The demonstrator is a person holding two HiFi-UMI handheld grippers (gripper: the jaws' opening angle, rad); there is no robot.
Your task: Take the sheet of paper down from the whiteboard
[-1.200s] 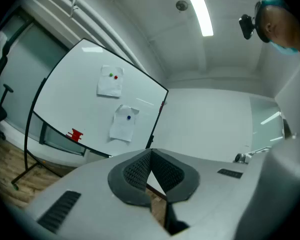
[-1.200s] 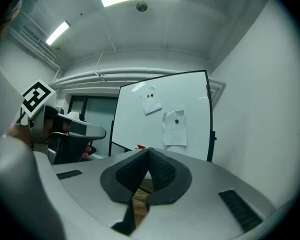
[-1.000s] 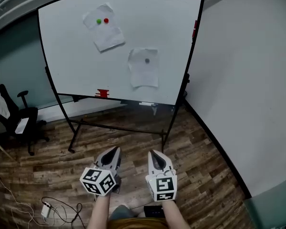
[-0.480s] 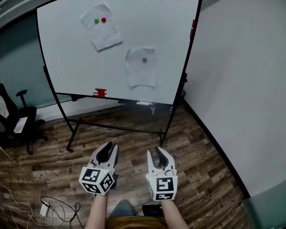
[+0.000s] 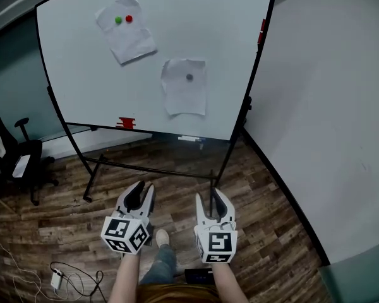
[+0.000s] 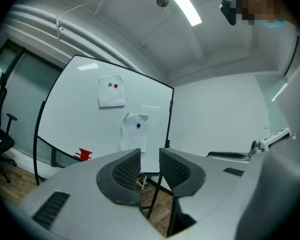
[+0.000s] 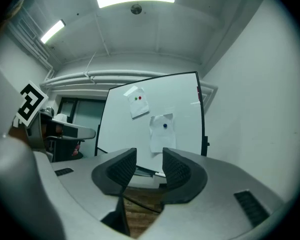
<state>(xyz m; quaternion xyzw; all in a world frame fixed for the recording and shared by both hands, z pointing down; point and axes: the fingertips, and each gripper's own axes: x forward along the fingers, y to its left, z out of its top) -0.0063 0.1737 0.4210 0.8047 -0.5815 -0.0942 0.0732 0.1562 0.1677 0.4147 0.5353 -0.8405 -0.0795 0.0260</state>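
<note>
Starting at the far left, a black office chair (image 5: 26, 160) stands on the wood floor (image 5: 265, 232), and a white adapter with its cable (image 5: 58, 278) lies nearer the person. The whiteboard (image 5: 82, 74) on its black stand fills the middle. Two crumpled sheets hang on it. The upper sheet (image 5: 127, 40), tilted, is pinned by a green magnet (image 5: 118, 19) and a red magnet (image 5: 129, 18) side by side. The lower sheet (image 5: 184, 96), lower and to the right, is pinned by one dark magnet (image 5: 189, 77). A small red object (image 5: 126, 123) sits at the board's bottom edge, left of the lower sheet. Both grippers point level toward the board, well apart from it. The left gripper (image 5: 143, 191) has its fingers (image 6: 125, 170) released, with nothing between them. The right gripper (image 5: 208, 197), just beside it, has its fingers (image 7: 176, 170) spreading open, with only air between them. A plain white wall (image 5: 328, 106) closes the right side.
</note>
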